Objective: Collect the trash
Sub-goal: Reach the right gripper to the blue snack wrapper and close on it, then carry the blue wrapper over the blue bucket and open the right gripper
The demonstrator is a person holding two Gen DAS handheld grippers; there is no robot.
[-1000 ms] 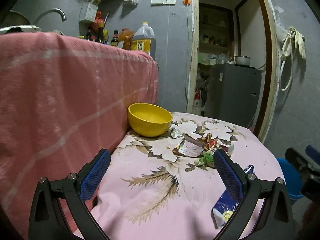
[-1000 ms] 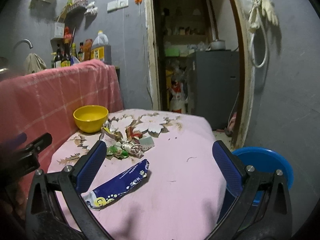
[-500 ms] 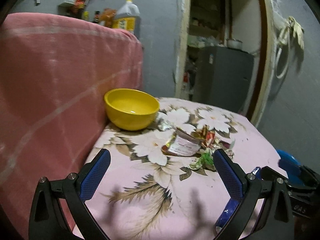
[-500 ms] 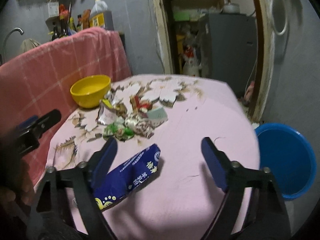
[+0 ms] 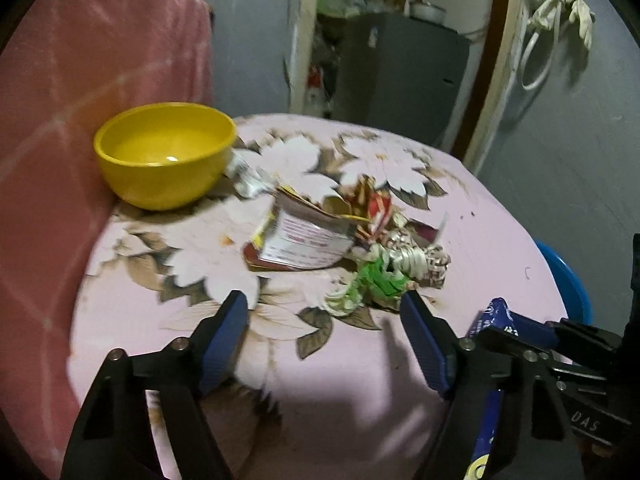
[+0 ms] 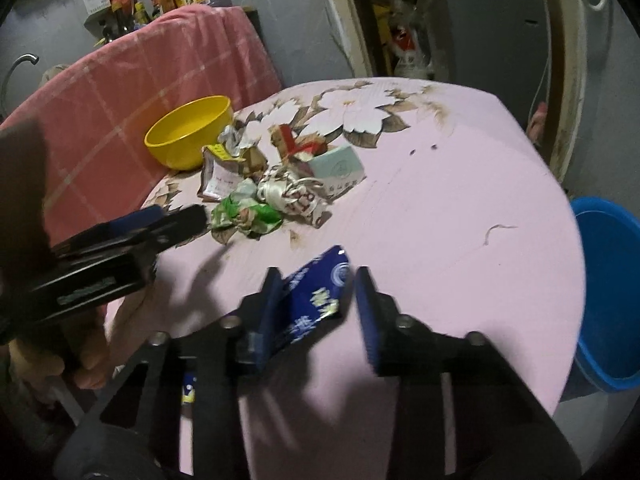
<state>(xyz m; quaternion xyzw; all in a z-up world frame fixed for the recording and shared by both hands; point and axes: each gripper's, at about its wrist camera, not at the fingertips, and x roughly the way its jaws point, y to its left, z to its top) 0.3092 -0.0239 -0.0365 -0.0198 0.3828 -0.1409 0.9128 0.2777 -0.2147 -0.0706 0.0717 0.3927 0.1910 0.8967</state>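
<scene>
Pink floral table (image 6: 460,184) now sits closer. Right claw (image 6: 316,300) has narrowed around the blue wrapper (image 6: 316,296), not yet clamped; left claw (image 5: 324,332) stays apart before crumpled wrappers (image 5: 360,248).

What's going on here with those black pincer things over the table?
A person is clearing trash off a pink flowered tablecloth with two handheld grippers. The right gripper has its jaws around a blue snack wrapper, not yet clamped. The left gripper is open, pointed at the crumpled wrapper pile beside a yellow bowl. A blue bin waits beside the table.
</scene>
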